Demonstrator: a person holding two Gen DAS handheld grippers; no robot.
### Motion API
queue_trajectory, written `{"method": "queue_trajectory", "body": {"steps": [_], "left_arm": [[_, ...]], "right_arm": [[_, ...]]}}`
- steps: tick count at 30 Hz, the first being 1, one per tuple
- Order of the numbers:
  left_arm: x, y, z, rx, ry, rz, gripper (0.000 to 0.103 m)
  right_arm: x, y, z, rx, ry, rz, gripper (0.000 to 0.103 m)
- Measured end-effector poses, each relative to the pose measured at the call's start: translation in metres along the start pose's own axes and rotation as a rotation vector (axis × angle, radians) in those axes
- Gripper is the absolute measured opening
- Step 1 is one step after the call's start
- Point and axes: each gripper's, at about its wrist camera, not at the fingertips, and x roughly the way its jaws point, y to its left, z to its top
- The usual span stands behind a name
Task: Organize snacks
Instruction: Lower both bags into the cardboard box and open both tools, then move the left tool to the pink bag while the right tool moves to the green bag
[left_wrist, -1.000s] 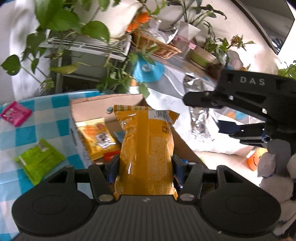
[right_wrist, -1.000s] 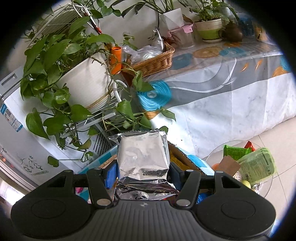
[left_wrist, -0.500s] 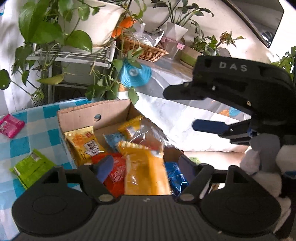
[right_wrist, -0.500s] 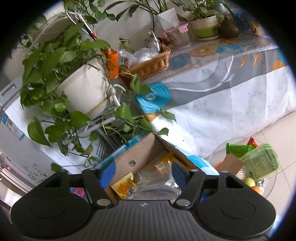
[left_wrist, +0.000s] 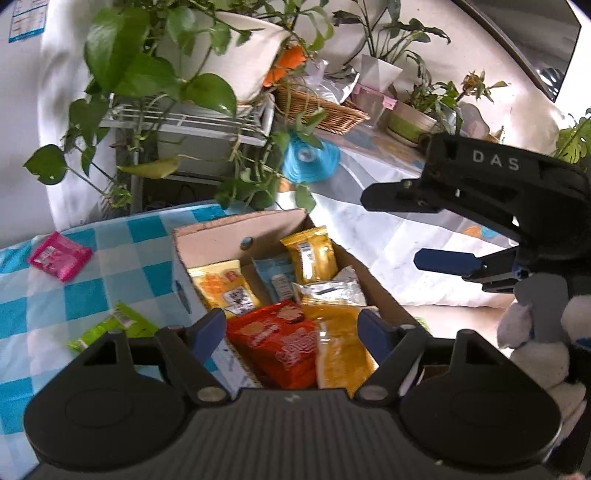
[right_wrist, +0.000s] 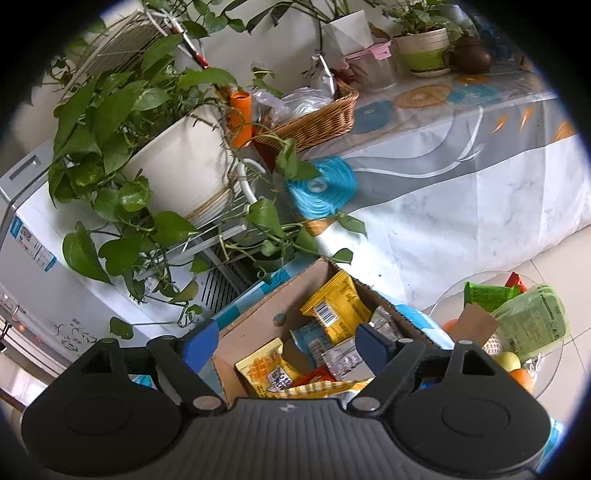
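Blue-checked tablecloth (left_wrist: 110, 266) bears the snack box (left_wrist: 229, 236); both claws, left (left_wrist: 293, 330) and right (right_wrist: 286, 341), just opened, empty.

The left tool's body hides the near ends of the orange packet (left_wrist: 341, 347) and cardboard box (left_wrist: 236, 236).

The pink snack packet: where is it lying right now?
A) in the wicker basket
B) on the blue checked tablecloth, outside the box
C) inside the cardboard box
B: the pink snack packet lies flat on the blue checked tablecloth, left of the cardboard box.
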Motion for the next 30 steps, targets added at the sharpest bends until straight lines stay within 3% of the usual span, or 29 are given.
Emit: {"method": "queue_trajectory", "body": {"steps": [15, 23, 30], "left_arm": [[-0.022, 0.072, 0.005, -0.037, 0.009, 0.102, 0.079], [-0.039, 0.126, 0.012, -0.039, -0.007, 0.202, 0.079], [-0.05, 0.174, 0.019, -0.109, -0.035, 0.271, 0.084]], "right_arm": [[0.02, 0.035, -0.011, -0.076, 0.041, 0.015, 0.089], [0.03, 0.049, -0.017, -0.104, 0.059, 0.024, 0.09], [0.04, 0.064, -0.022, -0.145, 0.081, 0.039, 0.091]]}}
